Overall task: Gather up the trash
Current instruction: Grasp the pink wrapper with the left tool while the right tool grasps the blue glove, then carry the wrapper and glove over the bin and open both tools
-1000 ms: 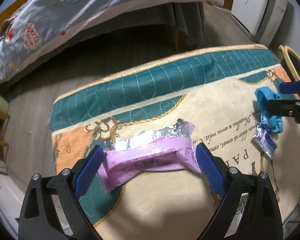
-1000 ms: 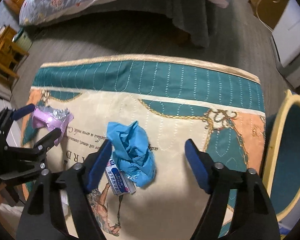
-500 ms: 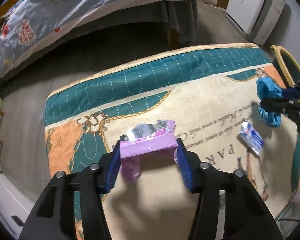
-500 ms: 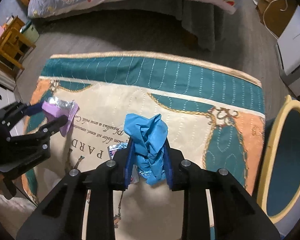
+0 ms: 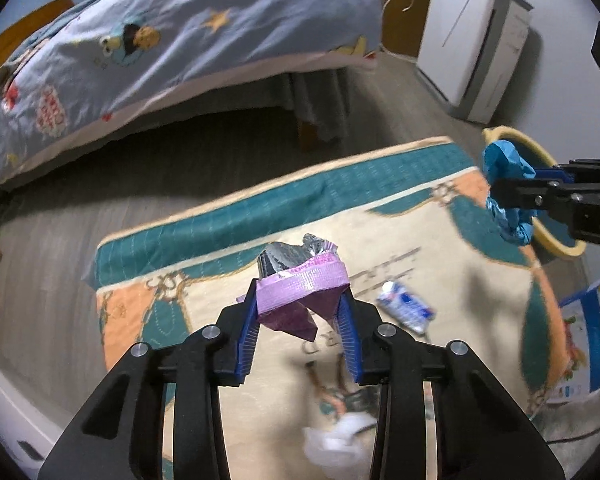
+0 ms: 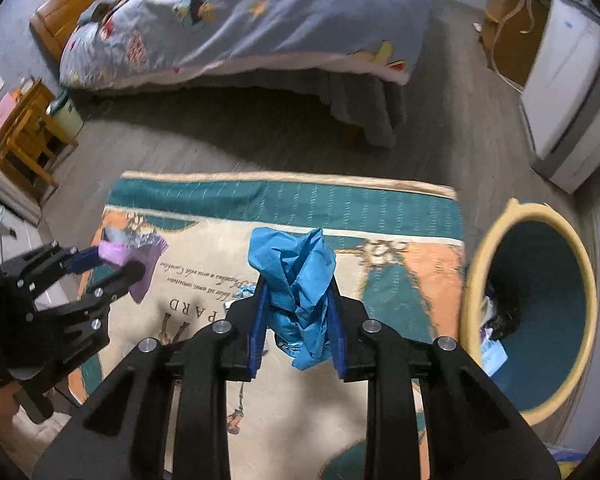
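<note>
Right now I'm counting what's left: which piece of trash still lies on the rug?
The small blue-and-white wrapper lies flat on the rug; the others are held up in claws.

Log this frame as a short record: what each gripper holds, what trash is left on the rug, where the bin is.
left gripper: jaws closing on purple wrapper, raised off the rug
right gripper: shut on crumpled blue wad
rug: quilted, teal border
left on rug: white-and-blue packet; white crumpled piece
bin: yellow-rimmed, right of the rug, some trash inside
</note>
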`<state>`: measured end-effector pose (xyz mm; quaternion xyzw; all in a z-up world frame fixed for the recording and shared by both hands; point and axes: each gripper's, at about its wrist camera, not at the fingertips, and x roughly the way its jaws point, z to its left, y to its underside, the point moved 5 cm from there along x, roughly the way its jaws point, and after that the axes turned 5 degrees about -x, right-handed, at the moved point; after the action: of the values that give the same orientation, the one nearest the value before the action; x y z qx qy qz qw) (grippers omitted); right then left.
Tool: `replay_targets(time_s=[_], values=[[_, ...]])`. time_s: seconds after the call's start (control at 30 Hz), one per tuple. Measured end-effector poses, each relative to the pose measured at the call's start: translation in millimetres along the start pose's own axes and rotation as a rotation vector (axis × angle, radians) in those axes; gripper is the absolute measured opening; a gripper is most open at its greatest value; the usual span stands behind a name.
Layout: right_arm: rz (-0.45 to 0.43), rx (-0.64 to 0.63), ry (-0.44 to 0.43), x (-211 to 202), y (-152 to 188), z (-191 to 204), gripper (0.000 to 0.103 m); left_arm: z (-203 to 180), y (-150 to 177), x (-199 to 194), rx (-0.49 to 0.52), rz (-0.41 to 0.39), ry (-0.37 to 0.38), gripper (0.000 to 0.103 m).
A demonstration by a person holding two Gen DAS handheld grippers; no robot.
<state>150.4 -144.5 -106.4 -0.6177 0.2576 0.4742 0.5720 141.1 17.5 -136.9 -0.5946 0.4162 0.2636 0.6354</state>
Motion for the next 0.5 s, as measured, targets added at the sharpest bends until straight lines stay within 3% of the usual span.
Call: replay_targets(time_s=[0.5], values=[[-0.074, 0.157, 0.028, -39, 15, -58, 0.026, -53, -16, -31, 0.075, -0.092, 0.103, 0.037]])
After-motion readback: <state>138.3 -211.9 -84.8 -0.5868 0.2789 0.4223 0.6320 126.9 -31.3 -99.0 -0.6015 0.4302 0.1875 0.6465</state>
